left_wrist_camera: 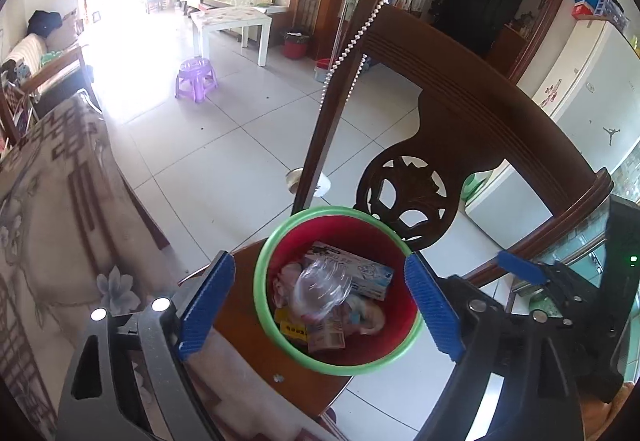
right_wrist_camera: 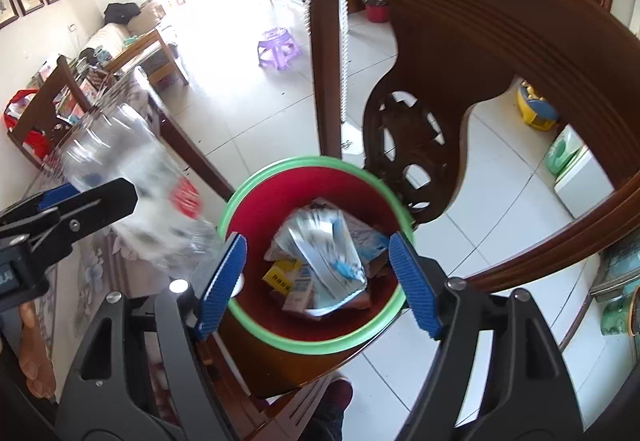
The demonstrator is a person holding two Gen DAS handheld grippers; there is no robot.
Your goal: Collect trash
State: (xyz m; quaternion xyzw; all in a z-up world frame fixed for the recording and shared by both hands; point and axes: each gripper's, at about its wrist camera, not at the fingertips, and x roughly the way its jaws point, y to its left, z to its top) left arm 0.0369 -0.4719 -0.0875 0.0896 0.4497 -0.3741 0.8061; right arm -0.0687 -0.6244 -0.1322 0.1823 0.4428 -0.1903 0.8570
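Grippers (left_wrist_camera: pixel 320 301) (right_wrist_camera: pixel 316 281) gape wide above bin (left_wrist_camera: pixel 280 241).

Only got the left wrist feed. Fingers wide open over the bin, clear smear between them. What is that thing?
Observer: The right wrist view shows it side-on: a clear plastic bottle with a red band, motion-blurred, just outside the left rim of the bin.
Operator: Right gripper holding anything?
Observer: No. The right gripper is open above the bin, with nothing between its pads.
Operator: Anything on the pile I can't see?
Observer: A crumpled silvery pouch, blurred, shows over the yellow carton.
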